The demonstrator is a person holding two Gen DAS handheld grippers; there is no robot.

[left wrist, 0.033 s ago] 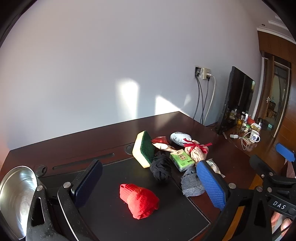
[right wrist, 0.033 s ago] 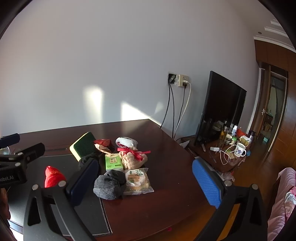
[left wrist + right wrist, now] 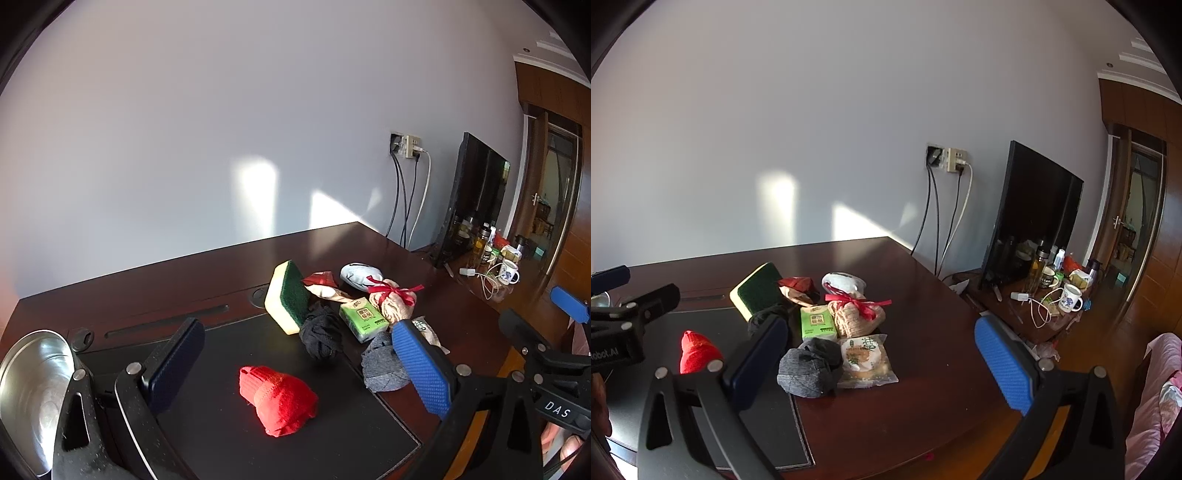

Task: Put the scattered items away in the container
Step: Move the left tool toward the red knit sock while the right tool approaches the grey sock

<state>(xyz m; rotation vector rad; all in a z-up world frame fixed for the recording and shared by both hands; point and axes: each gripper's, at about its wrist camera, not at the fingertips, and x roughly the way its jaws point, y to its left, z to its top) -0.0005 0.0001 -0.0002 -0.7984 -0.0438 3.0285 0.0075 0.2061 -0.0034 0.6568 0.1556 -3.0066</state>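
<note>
Your left gripper point(image 3: 295, 373) and right gripper point(image 3: 882, 365) both stand wide apart, gripping and touching nothing. At centre frame lie one red sock point(image 3: 279, 398), one black sock point(image 3: 321, 332), one grey sock point(image 3: 809, 367), one sponge point(image 3: 290, 301), one green packet point(image 3: 817, 322) and one wrapped pastry point(image 3: 864, 356). The single steel bowl point(image 3: 33, 391) sits at lower left of your left view.

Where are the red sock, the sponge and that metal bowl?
red sock point(image 3: 279, 400), left wrist view, middle of the bundle.
sponge point(image 3: 291, 295), left wrist view, its green scouring face.
metal bowl point(image 3: 33, 384), left wrist view, its shiny inner wall.
</note>
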